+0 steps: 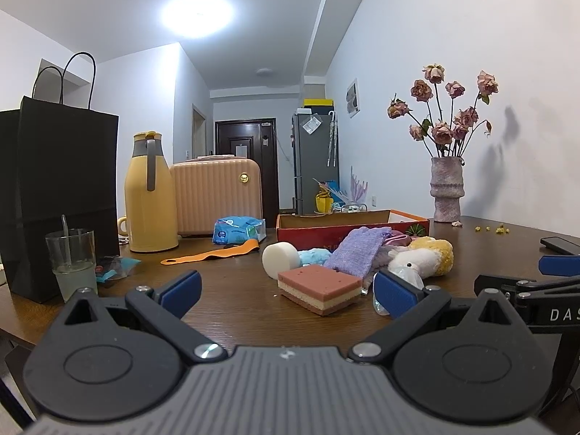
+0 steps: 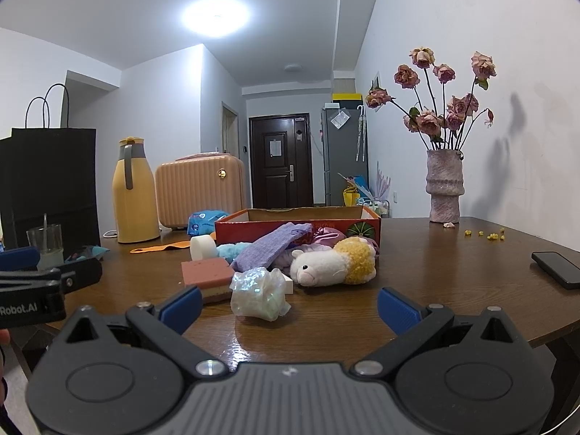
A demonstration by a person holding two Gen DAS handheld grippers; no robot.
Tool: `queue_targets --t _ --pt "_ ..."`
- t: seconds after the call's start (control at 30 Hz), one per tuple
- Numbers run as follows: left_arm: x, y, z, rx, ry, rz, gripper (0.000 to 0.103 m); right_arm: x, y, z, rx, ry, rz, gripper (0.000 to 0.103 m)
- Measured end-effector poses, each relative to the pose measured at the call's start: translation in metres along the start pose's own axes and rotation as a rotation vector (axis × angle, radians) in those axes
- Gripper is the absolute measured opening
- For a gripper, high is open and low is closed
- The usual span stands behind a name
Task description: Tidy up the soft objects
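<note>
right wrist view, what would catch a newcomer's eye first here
The heap of soft things at the table's middle: a white and yellow plush sheep, a layered pink sponge and a crumpled iridescent bag, in front of the open red cardboard box. Next, the vase of dried roses by the right wall. Both grippers are open and hold nothing.

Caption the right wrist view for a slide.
Open right gripper faces a crinkly bag, sponge and plush before the box.

Both wrist views face the table low (same pile).
</note>
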State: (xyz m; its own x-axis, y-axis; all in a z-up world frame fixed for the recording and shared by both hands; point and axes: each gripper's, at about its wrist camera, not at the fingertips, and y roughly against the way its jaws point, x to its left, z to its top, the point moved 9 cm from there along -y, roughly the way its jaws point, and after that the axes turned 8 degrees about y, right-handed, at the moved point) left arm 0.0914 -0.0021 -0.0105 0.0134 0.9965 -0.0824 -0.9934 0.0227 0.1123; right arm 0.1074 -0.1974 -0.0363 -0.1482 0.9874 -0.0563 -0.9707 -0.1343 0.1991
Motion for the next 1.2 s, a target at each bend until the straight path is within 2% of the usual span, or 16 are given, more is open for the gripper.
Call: queue_targets --t 1.2 --pt "0.0012 0.0001 -0.0010 0.003 0.003 -0.001 0.103 0.0020 -0.0004 -0.0014 0.003 0.002 0.004 0.103"
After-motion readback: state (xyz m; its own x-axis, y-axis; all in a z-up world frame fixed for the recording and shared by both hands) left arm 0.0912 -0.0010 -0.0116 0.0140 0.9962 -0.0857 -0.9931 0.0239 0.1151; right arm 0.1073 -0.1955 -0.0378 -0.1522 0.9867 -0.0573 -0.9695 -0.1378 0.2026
